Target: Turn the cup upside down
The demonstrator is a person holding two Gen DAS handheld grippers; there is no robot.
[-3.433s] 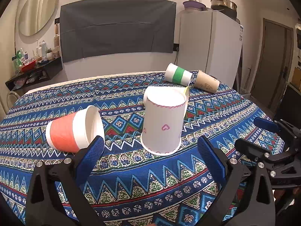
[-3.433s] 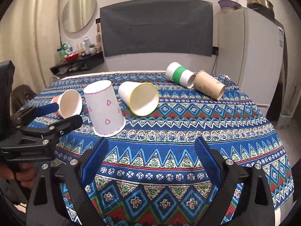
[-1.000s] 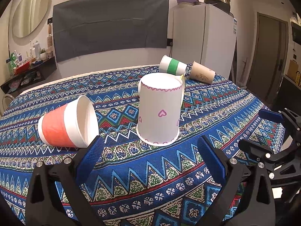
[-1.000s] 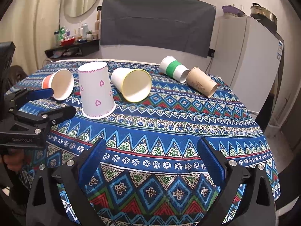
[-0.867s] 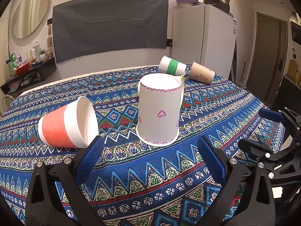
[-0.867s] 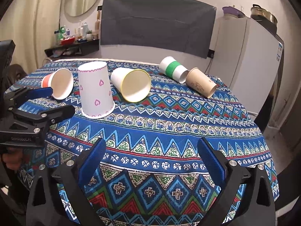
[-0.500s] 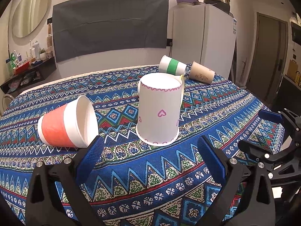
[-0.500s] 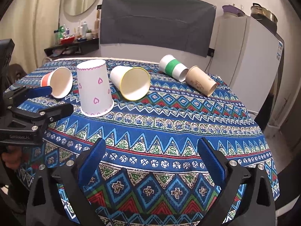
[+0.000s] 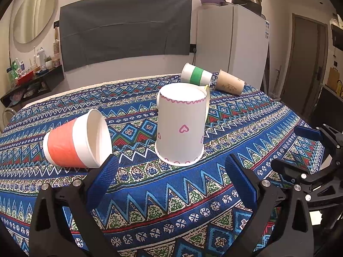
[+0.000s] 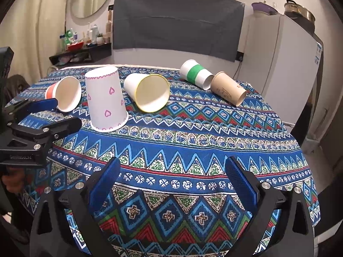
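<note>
Cup (image 9: 181, 126) with pink hearts stands mouth-down on the tablecloth (image 9: 171, 192), its long axis vertical, its flat base on top and its wide rim flush against the fabric. It sits just ahead of the left gripper (image 9: 173, 169), between the lines of the two blue pads, clear of both. From the right gripper (image 10: 171, 171) it lies ahead and well to the left (image 10: 106, 100).

The left gripper has its jaws spread wide, holding nothing. The right gripper's jaws are likewise wide apart and empty, low over the near edge of the cloth.

Left of the heart cup an orange-banded cup (image 9: 75, 142) lies on its side, its mouth turned toward the left gripper, beside the left pad. Right of the heart cup, a yellow-rimmed cup (image 10: 148, 92) lies on its side, mouth facing the right gripper. Farther back a green-banded cup (image 10: 196, 73) and a plain brown cup (image 10: 228, 91) lie on their sides, touching or nearly so.

All the cups are tapered paper, smooth and matte. The cloth is a woven fabric in blue, red, green and white zigzags and diamonds, draped over a table. Behind it hangs a dark grey sheet (image 9: 125, 30) on the pale wall, with an oval mirror (image 9: 34, 14) to its left, a cluttered shelf (image 10: 81, 51) below, and a white fridge (image 9: 231, 45) topped with pots to the right.
</note>
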